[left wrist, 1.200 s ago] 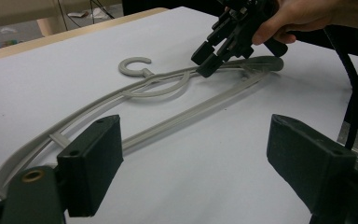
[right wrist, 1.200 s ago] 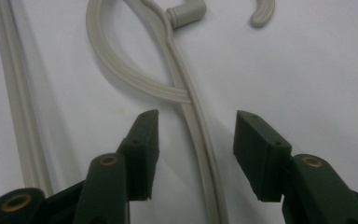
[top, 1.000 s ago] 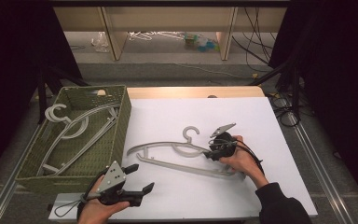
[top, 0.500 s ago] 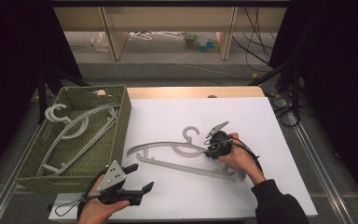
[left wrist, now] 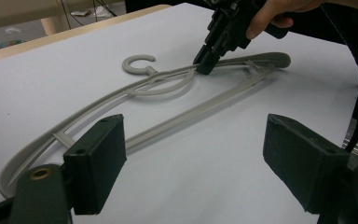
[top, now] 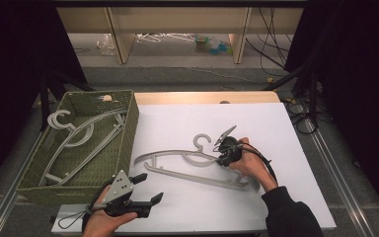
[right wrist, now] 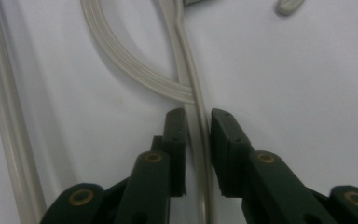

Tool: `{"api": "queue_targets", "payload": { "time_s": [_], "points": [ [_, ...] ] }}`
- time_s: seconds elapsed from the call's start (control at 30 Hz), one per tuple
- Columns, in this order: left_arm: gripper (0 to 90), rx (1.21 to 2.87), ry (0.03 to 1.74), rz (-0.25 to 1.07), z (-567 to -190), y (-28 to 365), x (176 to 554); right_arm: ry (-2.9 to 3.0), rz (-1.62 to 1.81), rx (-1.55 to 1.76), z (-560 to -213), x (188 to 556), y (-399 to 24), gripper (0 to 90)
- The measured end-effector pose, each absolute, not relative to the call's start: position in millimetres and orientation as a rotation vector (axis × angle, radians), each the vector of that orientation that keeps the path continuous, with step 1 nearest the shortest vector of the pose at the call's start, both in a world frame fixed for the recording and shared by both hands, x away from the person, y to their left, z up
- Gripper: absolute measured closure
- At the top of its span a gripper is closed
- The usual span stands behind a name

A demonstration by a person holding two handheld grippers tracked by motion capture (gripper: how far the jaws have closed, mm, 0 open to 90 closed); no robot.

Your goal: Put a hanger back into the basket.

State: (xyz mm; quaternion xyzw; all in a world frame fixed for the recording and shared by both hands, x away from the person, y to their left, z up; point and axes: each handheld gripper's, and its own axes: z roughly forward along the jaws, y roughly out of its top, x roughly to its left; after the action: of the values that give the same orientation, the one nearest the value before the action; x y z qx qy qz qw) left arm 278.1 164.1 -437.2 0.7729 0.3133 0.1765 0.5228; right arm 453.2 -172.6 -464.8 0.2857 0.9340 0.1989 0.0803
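Hanger [top: 187, 165] flat on counter [top: 276, 128], beside basket [top: 128, 128]. My right hand-held gripper [right wrist: 198, 140] straddles upper arm near neck, jaws nearly closed on it, probably for balanced lift. Left hand-held gripper [left wrist: 191, 154] wide open, empty, idle near counter's front edge.

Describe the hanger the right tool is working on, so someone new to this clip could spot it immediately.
Start at the white table top, right of the green woven basket. There a grey plastic clothes hanger lies flat, its hook pointing away from the person. Unlike the grey hangers resting inside the basket, it lies alone on the bare table, with the right tool straddling its upper arm beside the hook.
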Motion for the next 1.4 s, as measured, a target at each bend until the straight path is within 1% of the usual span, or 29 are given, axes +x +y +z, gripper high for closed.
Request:
{"api": "queue_targets", "payload": {
  "time_s": [0.13,0.43,0.73,1.03,1.13,1.4],
  "points": [
    [21.2,1.849,0.755,0.42,-438.0,165.0,278.8,2.803,0.576,0.8,-464.6,452.7,-170.1,80.3],
    [21.3,1.867,0.753,0.422,-438.2,163.7,278.6,2.81,0.578,0.775,-464.9,452.8,-170.6,80.2],
    [22.1,1.855,0.743,0.416,-437.7,164.4,279.1,2.82,0.504,0.636,-461.4,447.5,-163.0,82.2],
    [20.5,1.846,0.758,0.417,-437.9,161.5,282.0,2.75,0.512,0.507,-441.0,435.5,-168.4,82.2],
    [20.4,1.863,0.737,0.448,-435.2,157.2,286.6,2.715,0.519,0.458,-430.0,424.3,-173.7,82.2],
    [19.8,1.886,0.704,0.498,-424.8,135.8,313.2,2.651,0.564,0.39,-408.5,402.6,-177.4,82.2]
  ]
}}
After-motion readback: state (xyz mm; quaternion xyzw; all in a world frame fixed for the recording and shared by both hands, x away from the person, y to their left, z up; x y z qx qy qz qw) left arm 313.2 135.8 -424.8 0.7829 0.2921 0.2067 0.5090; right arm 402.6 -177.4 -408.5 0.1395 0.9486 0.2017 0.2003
